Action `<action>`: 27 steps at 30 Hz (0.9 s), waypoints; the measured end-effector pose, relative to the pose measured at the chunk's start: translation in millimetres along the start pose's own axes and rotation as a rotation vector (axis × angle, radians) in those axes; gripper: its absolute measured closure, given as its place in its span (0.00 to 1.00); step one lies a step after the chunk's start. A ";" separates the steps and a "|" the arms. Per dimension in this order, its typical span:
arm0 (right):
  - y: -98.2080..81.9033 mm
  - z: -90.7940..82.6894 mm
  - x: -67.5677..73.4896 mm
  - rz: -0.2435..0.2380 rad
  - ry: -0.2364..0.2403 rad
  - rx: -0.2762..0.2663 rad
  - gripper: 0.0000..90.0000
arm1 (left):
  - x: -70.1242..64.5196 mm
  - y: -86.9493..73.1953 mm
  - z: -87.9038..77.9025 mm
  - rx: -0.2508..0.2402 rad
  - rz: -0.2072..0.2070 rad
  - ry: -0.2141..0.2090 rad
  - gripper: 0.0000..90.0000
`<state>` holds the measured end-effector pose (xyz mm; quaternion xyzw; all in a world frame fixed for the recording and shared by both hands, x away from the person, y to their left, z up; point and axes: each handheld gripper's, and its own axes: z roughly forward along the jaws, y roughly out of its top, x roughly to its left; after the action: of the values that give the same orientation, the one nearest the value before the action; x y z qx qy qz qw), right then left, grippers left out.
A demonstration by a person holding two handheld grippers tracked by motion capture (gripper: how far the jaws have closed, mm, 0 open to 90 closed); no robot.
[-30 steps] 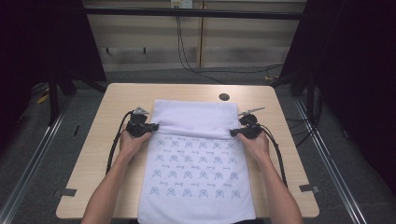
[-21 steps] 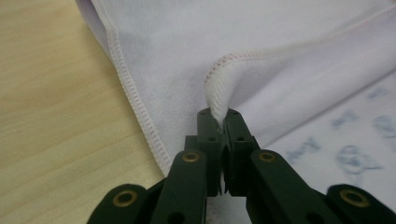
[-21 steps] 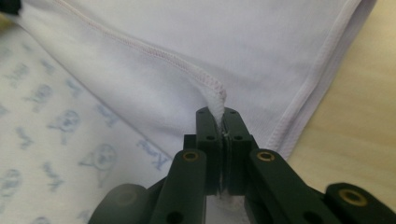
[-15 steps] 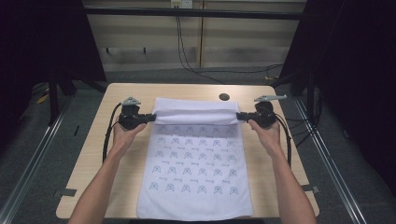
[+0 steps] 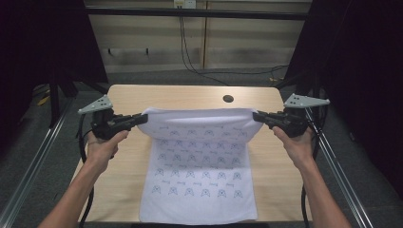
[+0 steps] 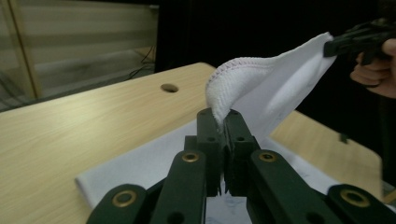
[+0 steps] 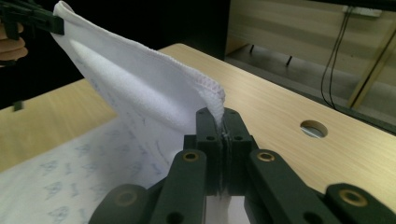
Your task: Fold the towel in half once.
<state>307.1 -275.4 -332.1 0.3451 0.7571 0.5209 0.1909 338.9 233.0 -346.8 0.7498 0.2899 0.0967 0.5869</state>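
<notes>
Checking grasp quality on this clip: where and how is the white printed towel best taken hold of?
By its two far corners, one from each outer side, as here: the left gripper and right gripper are each shut on a stitched corner of the towel. The hem is firm there, and the far edge hangs taut between them.

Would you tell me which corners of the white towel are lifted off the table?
The two far corners: the left gripper and right gripper each pinch one. The towel hangs down from them; its near end lies flat.

light wooden table [image 5: 128, 180], round hole [image 5: 228, 99] near far edge; patterned white cloth [image 5: 199, 190] lying on it.
</notes>
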 end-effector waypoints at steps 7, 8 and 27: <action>-16.1 -33.6 40.6 -0.041 0.058 0.008 0.98 | -32.3 -27.2 -33.9 0.015 0.003 -0.060 0.97; -21.8 -35.7 45.3 -0.040 0.073 0.018 0.98 | -34.9 -34.7 -34.8 0.036 0.003 -0.054 0.97; -154.4 -29.6 89.6 0.088 0.252 0.308 0.86 | -71.4 -148.2 -40.8 0.328 -0.004 -0.165 0.93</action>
<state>176.3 -264.0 -456.5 0.3350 0.8299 0.4459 0.0170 213.4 248.7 -459.6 0.8403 0.2544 -0.0149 0.4785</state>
